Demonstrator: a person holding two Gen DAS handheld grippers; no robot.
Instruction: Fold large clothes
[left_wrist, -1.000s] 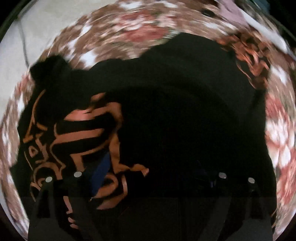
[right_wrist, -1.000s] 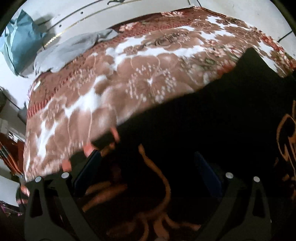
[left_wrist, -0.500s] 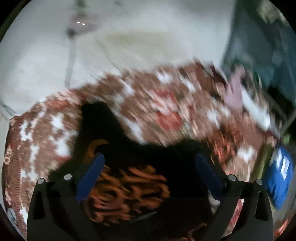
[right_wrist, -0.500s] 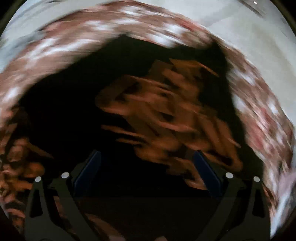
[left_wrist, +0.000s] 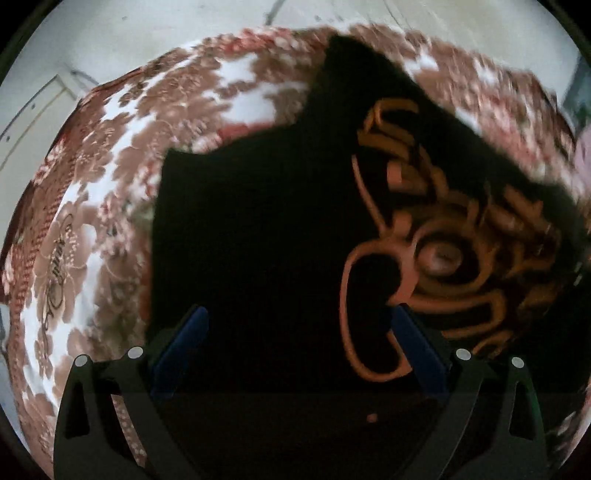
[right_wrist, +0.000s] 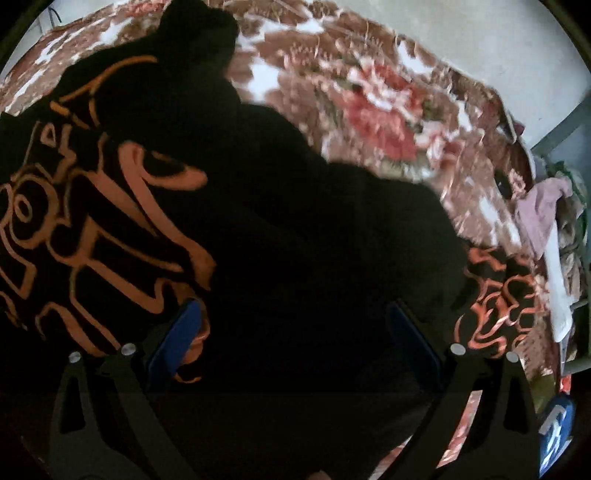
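The black garment (left_wrist: 258, 229) with its orange print (left_wrist: 454, 251) is lying spread on the bed, on top of a brown, white and red flowered blanket (left_wrist: 96, 206), and it fills most of both views. No box, basket or bin shows clearly here (there is clutter at the right edge of the right view, too jumbled to sort out), so nothing to report as holding anything.

Left gripper (left_wrist: 299, 339) now: jaws spread wide, blue pads (left_wrist: 181, 343) well apart, and nothing pinched between them. It looks steeply down at the dark cloth, and whether the tips touch the fabric I cannot tell. The orange print sits off to its right side, partly behind the right-hand finger.

Right gripper (right_wrist: 291, 332): also wide apart, blue pads (right_wrist: 177, 336) out at either side, nothing clamped. Plain black cloth lies below the gap, with the big orange lettering (right_wrist: 92, 229) to its left and a smaller orange patch (right_wrist: 495, 302) to its right.

Around it: a pale wall (left_wrist: 147, 33) behind the bed, a pinkish cloth (right_wrist: 543, 206) past the blanket's far right edge, and a blue object with white marks (right_wrist: 556, 428) low at the right. Nothing stands between either gripper and the garment.
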